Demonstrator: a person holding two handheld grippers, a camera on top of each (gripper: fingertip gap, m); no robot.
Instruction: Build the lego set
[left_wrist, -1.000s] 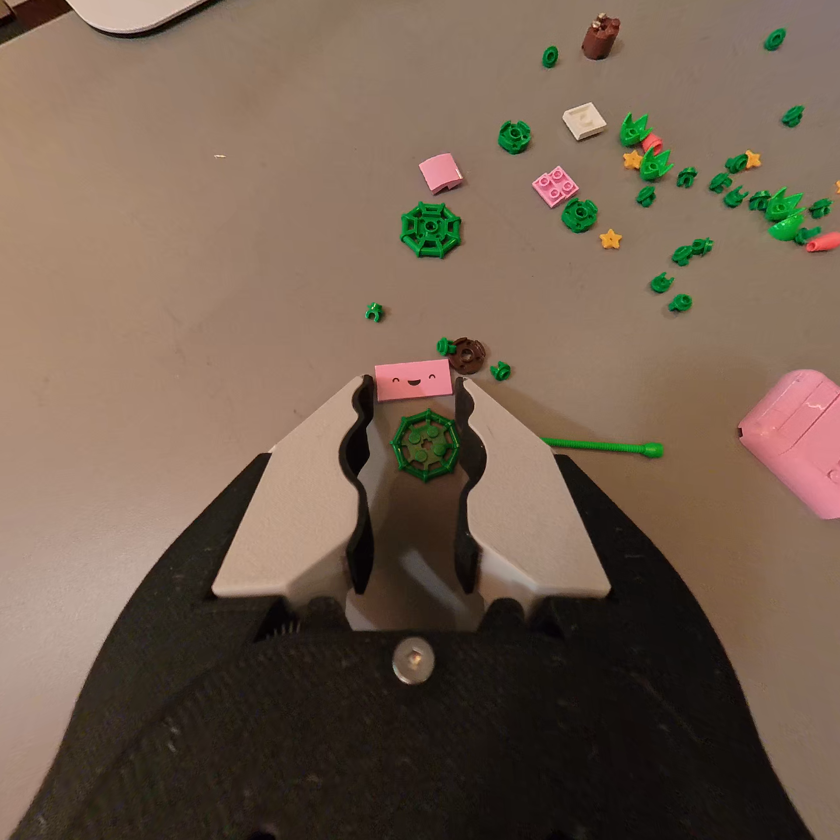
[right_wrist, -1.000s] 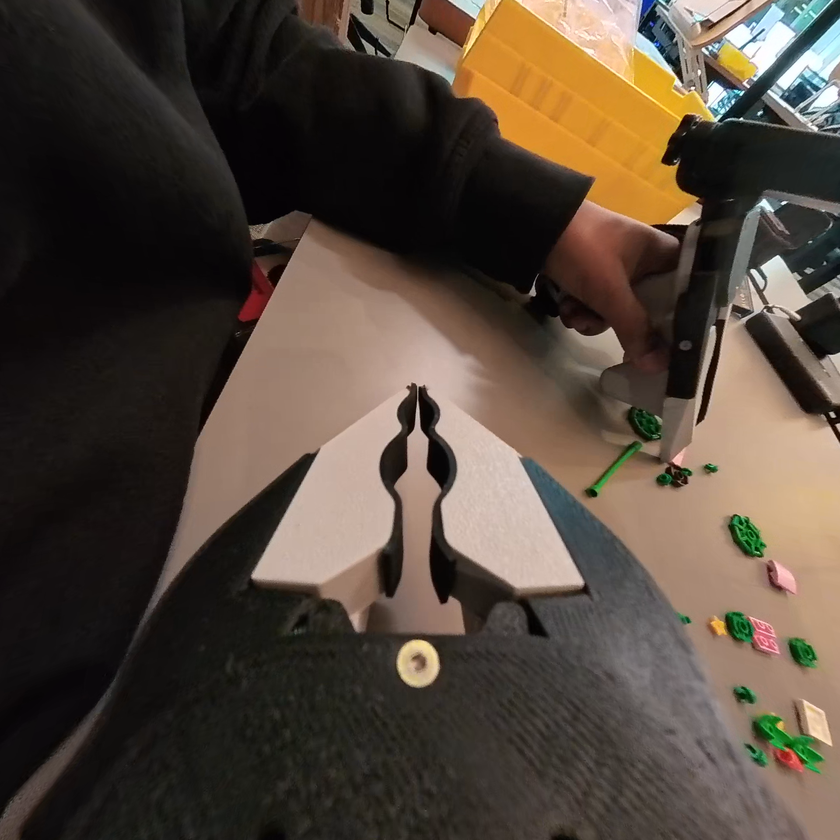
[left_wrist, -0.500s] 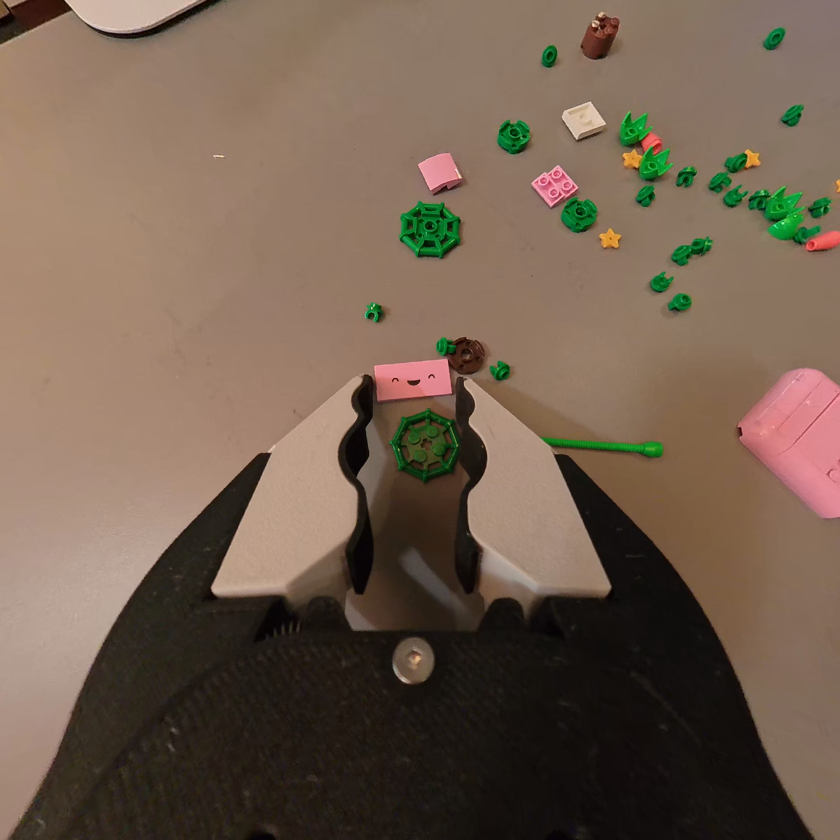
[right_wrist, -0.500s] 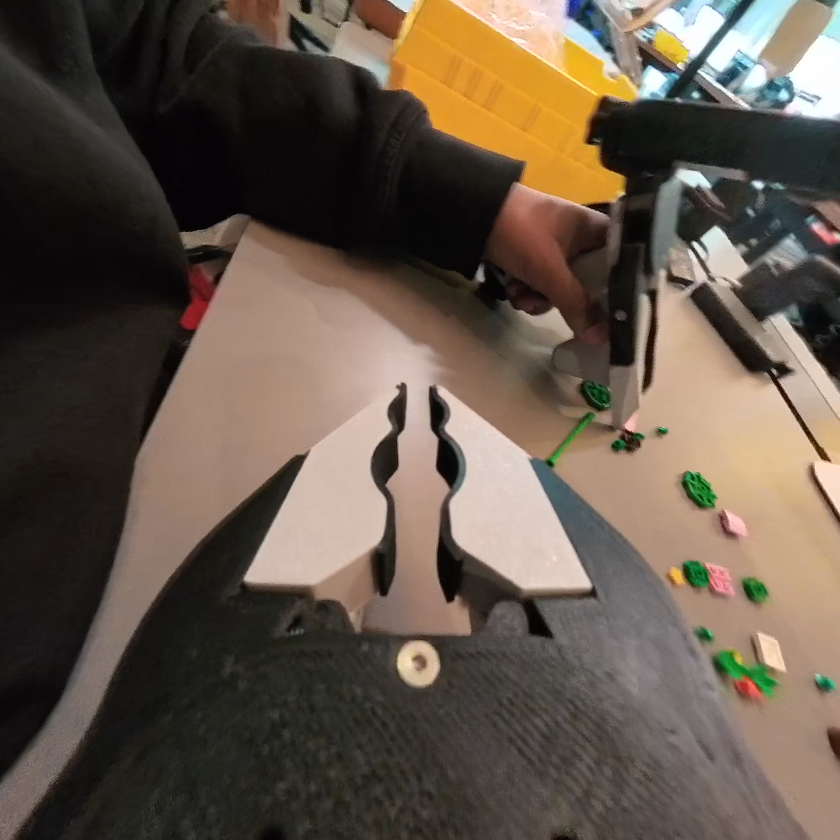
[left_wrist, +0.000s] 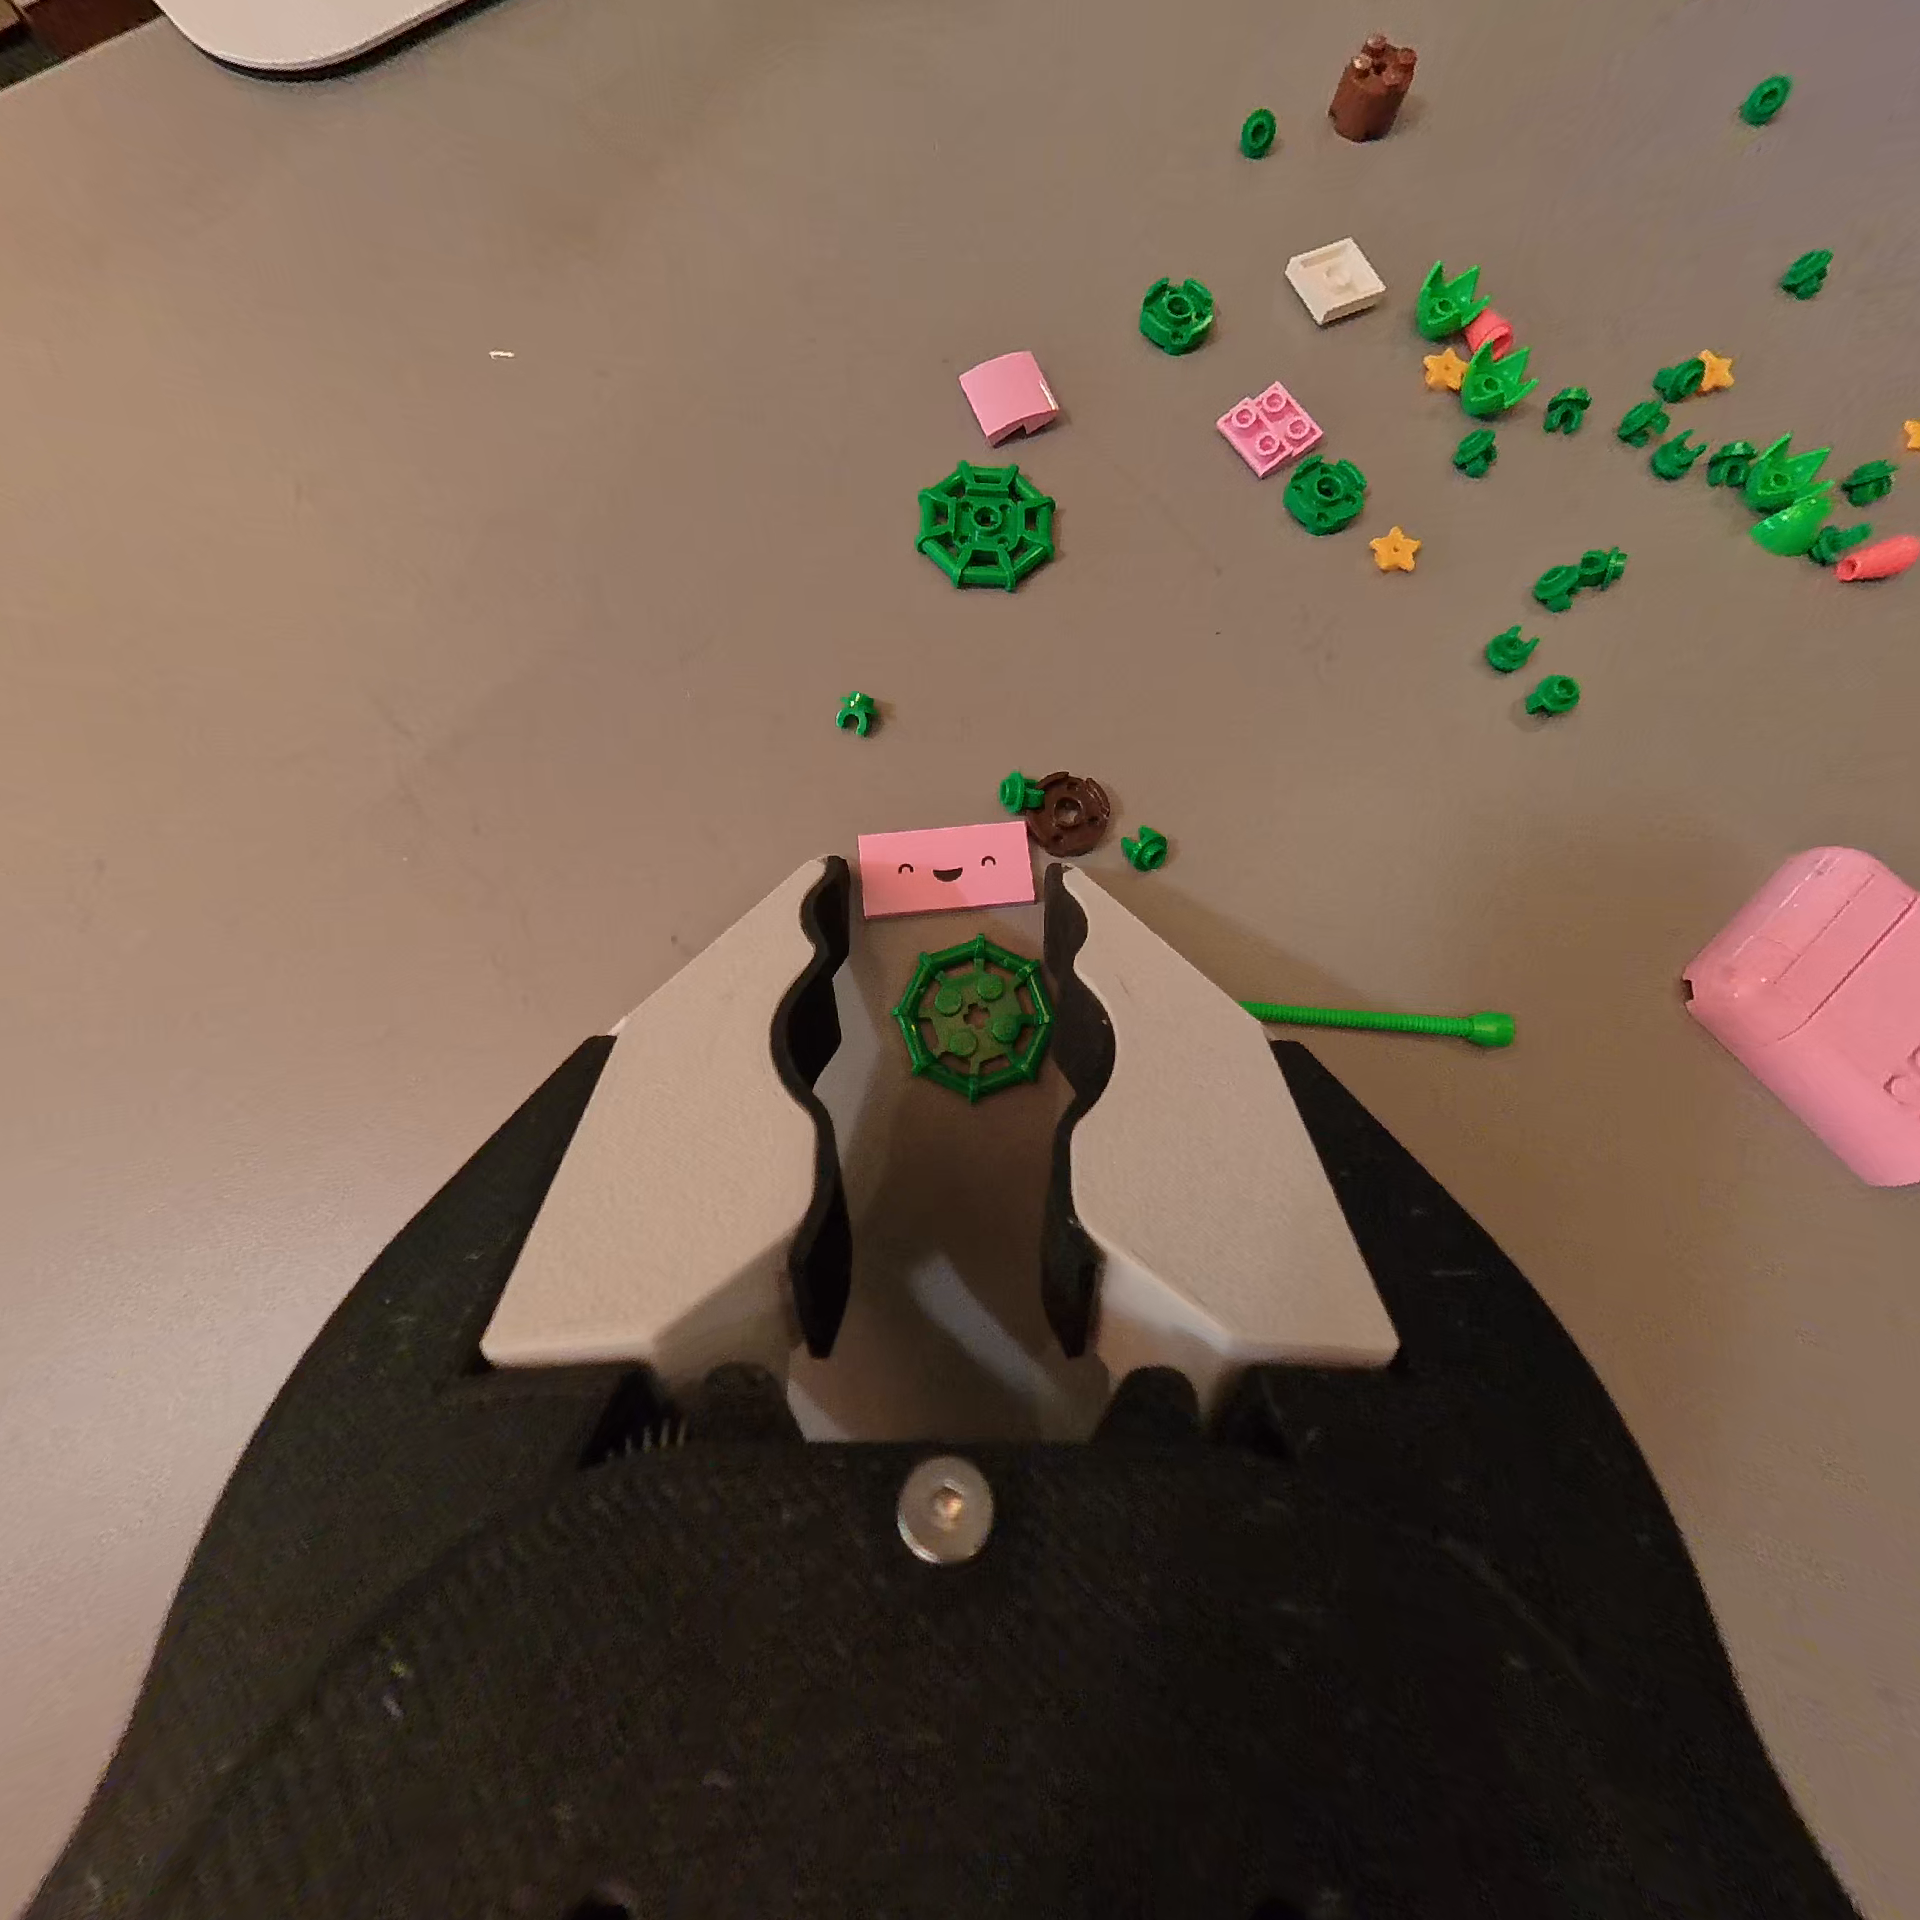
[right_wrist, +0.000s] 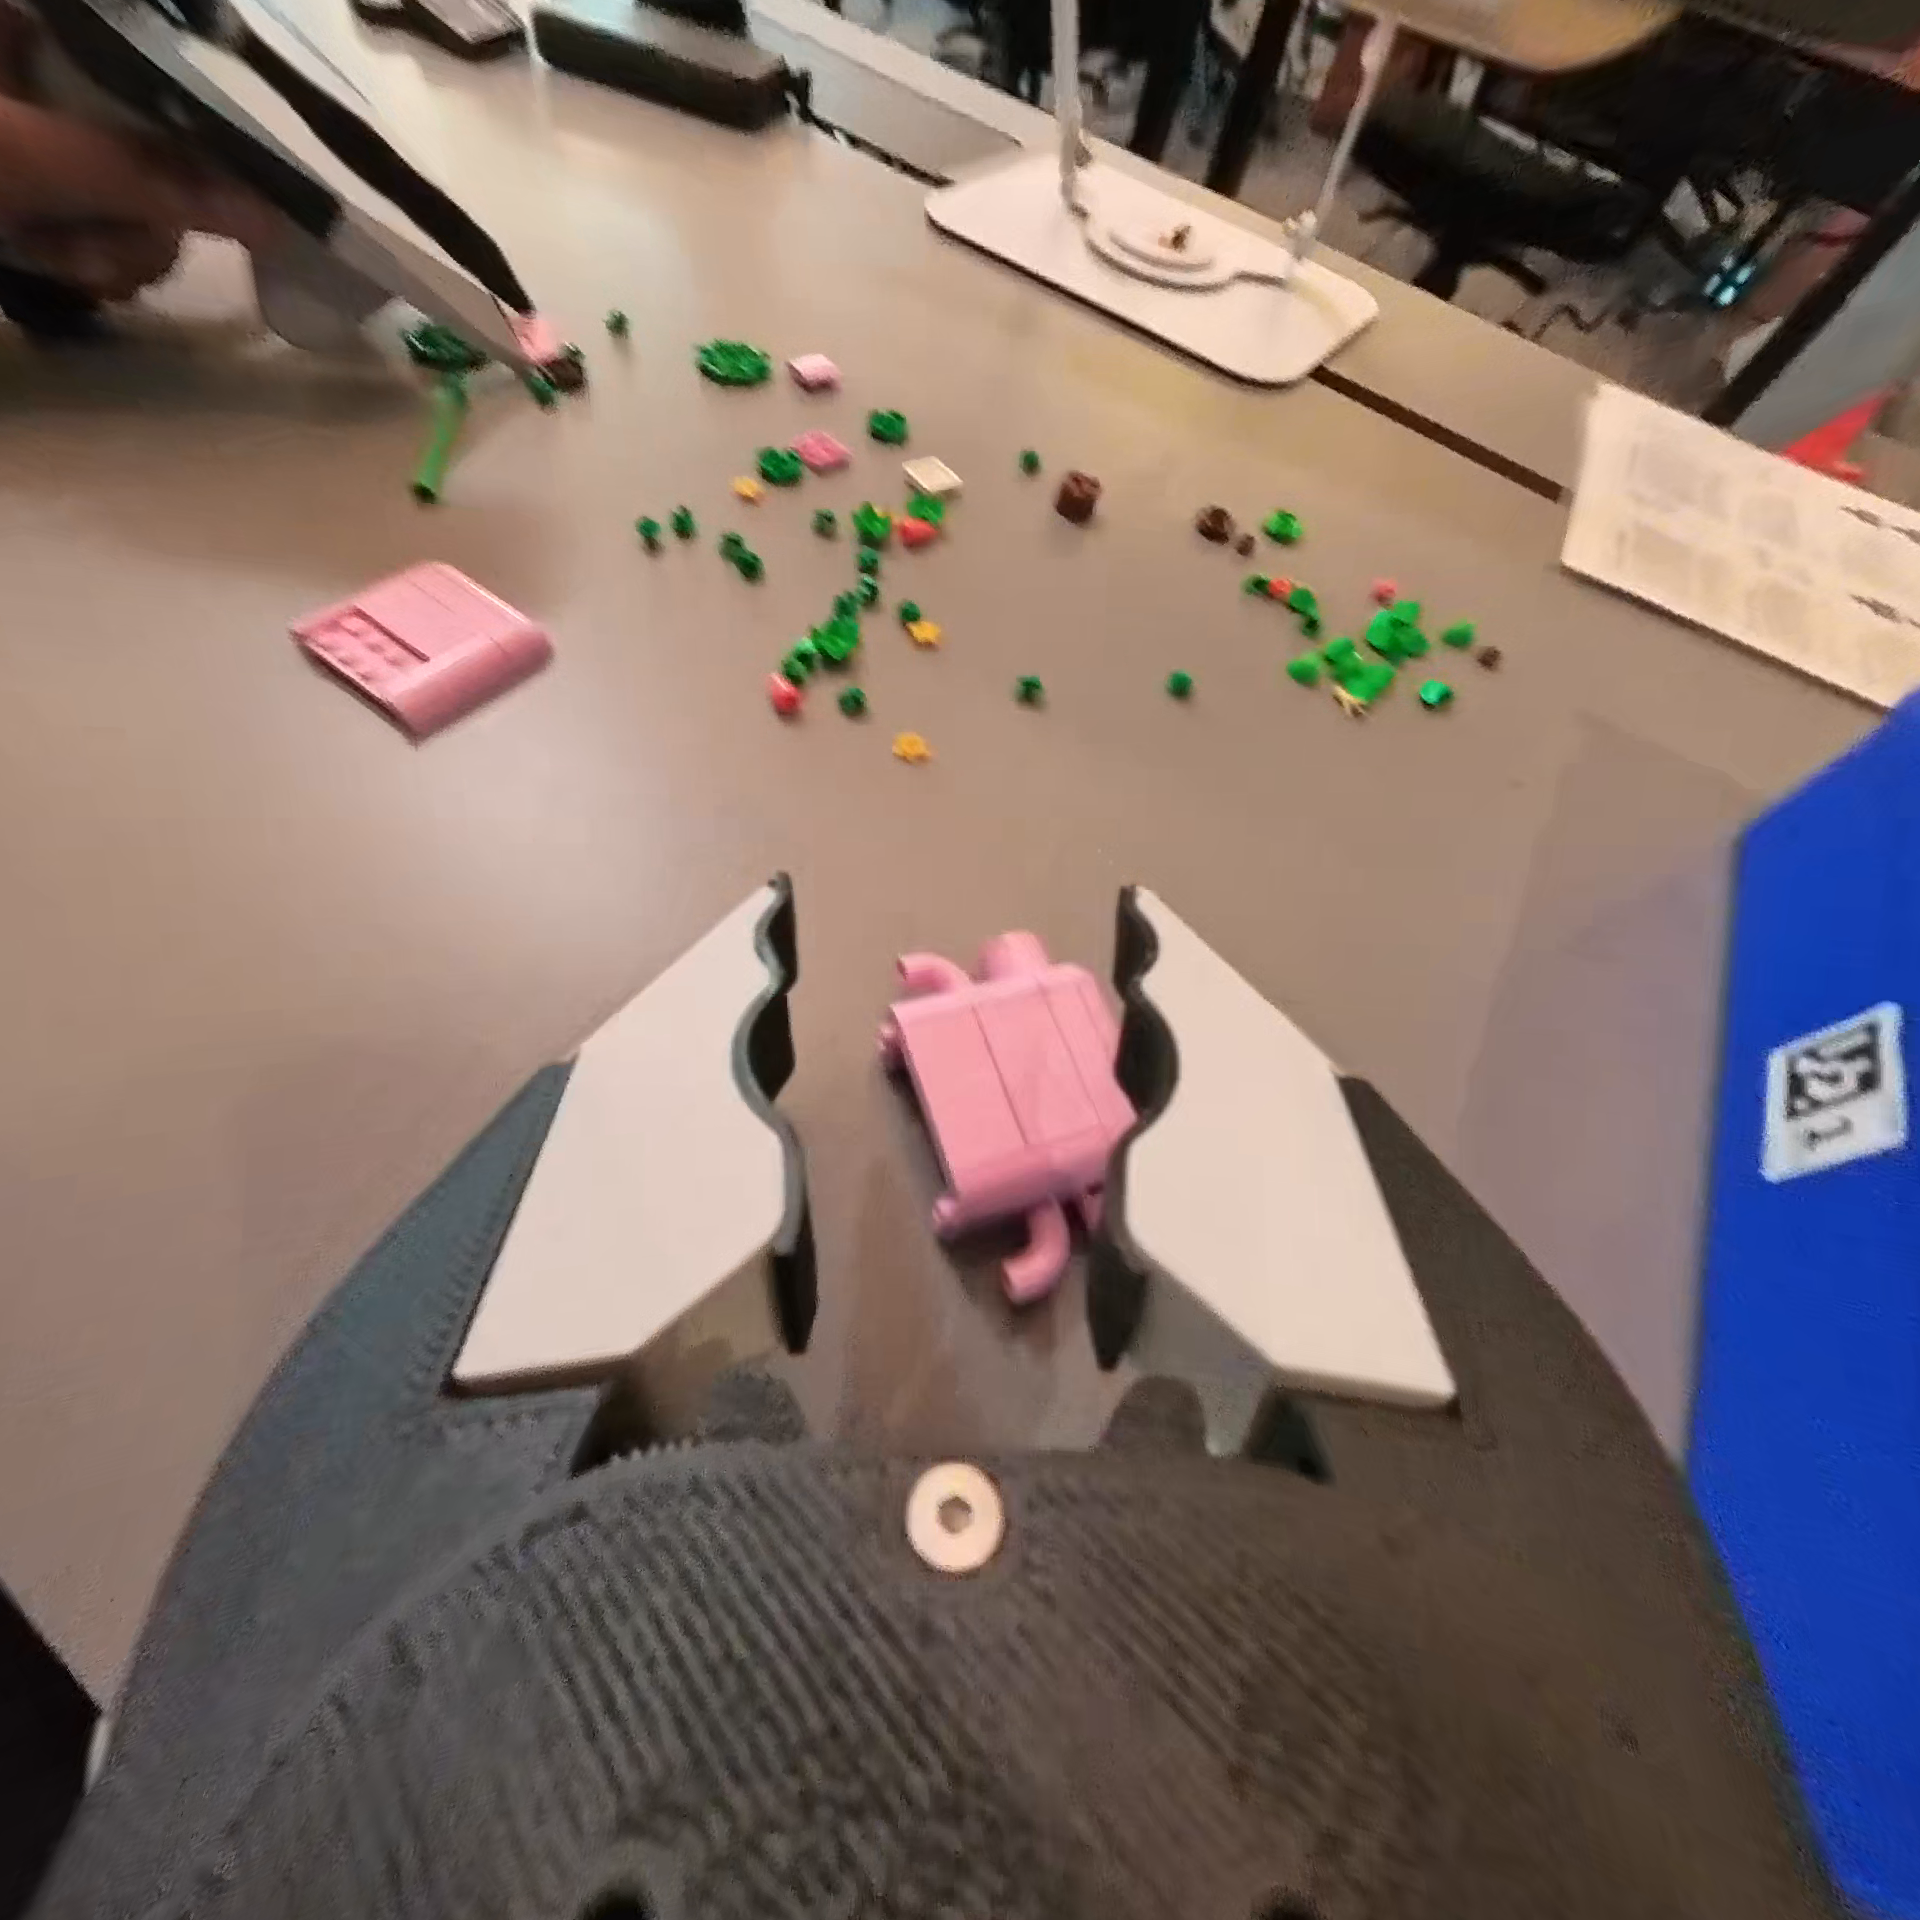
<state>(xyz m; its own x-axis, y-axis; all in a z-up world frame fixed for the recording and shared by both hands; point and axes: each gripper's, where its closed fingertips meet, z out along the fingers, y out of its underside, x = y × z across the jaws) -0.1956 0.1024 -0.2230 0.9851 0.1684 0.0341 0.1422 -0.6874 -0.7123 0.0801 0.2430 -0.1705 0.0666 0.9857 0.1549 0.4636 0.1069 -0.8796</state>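
Note:
My left gripper (left_wrist: 943, 873) is open and low over the table. A green web-shaped round piece (left_wrist: 974, 1023) lies flat between its fingers, close to the right one. A pink smiling tile (left_wrist: 945, 868) lies just past the tips. My right gripper (right_wrist: 954, 888) is open wide. A pink built block with small curved legs (right_wrist: 1008, 1081) lies on the table between its fingers, nearer the right one. The left gripper also shows far off in the right wrist view (right_wrist: 520, 322), blurred.
Several small green, pink, brown and yellow pieces are scattered ahead, with a second green web piece (left_wrist: 985, 525), a green rod (left_wrist: 1371, 1020) and a large pink built block (right_wrist: 421, 644). A blue box (right_wrist: 1818, 1247) stands close on the right; a printed sheet (right_wrist: 1745, 540) and a white stand base (right_wrist: 1143, 260) lie beyond. The left gripper's tips are roughly 30 cm from the right gripper's.
My right gripper has swung away from the person's arm towards the scattered pieces, opened wide, and now straddles the pink legged block. The left gripper has stayed put.

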